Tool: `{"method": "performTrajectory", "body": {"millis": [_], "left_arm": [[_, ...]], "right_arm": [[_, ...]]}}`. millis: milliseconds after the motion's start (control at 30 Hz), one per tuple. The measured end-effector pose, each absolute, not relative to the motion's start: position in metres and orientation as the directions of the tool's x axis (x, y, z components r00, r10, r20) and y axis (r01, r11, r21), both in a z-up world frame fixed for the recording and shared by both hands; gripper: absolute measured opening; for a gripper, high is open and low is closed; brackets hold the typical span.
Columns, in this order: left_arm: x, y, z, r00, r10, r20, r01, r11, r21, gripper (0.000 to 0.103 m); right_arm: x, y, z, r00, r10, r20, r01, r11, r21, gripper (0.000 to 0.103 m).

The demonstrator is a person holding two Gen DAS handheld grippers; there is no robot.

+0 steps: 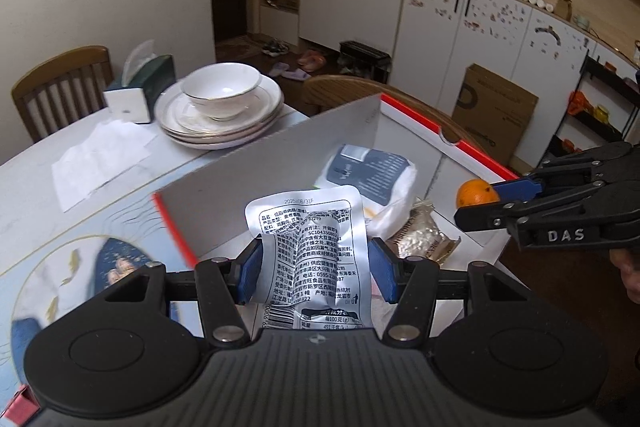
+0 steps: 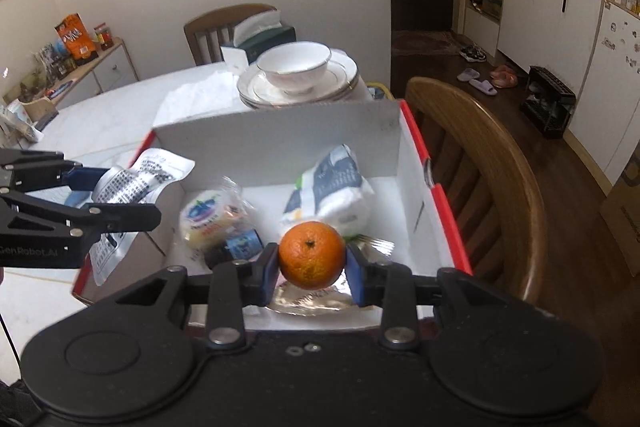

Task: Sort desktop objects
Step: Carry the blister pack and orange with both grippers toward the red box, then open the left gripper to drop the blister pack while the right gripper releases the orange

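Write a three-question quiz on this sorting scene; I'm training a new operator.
1. True or false: the right claw holds an orange.
2. What does the left claw grip? A) bowl B) silver pouch C) tissue box
3. Fill in: the bowl sits on a stack of ____.

Key: 1 true; 2 B, the pouch; 3 plates, behind the box.
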State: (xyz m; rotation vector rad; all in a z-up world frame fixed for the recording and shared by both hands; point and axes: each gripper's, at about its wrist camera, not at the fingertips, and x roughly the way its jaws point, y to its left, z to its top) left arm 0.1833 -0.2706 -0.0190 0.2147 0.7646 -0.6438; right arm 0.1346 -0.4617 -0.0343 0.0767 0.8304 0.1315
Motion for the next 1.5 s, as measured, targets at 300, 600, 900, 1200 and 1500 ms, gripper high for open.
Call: {"method": "performTrajectory", "body": {"millis": [300,600,900,1200,1500], "left_arm": [[0.196,-0.292,-0.04,0.504,-0.434,-0.747,0.633,0.774,-0.022,0.055],[0.21,-0.306,-0.058,0.454,-0.406,-0.793,0.66,0.751,-0.006,0.055],[0.216,-0.309,-0.072,0.424,-0.374,-0.825,0.681,0.732,0.018,0.055],[0.215,-0.314,-0.081,0.406,-0.345,-0.846,0.71,0.702,0.055,0.056],[0.216,-0.315,-0.083,0.375,-0.339,-0.863,0.728,0.684,0.047,0.056]], "right_arm": [[0.147,-0.465,-0.049,0.626,0.159,-0.764,-0.104,0.987,0.12,0.033],[0.164,-0.451,-0.058,0.573,0.212,-0.792,-0.197,0.973,0.118,0.033],[0.173,-0.441,-0.07,0.511,0.236,-0.827,-0.255,0.96,0.116,0.034],[0.181,-0.437,-0.08,0.472,0.237,-0.849,-0.269,0.956,0.117,0.034],[0.182,-0.436,-0.081,0.464,0.242,-0.852,-0.275,0.954,0.121,0.035]]}}
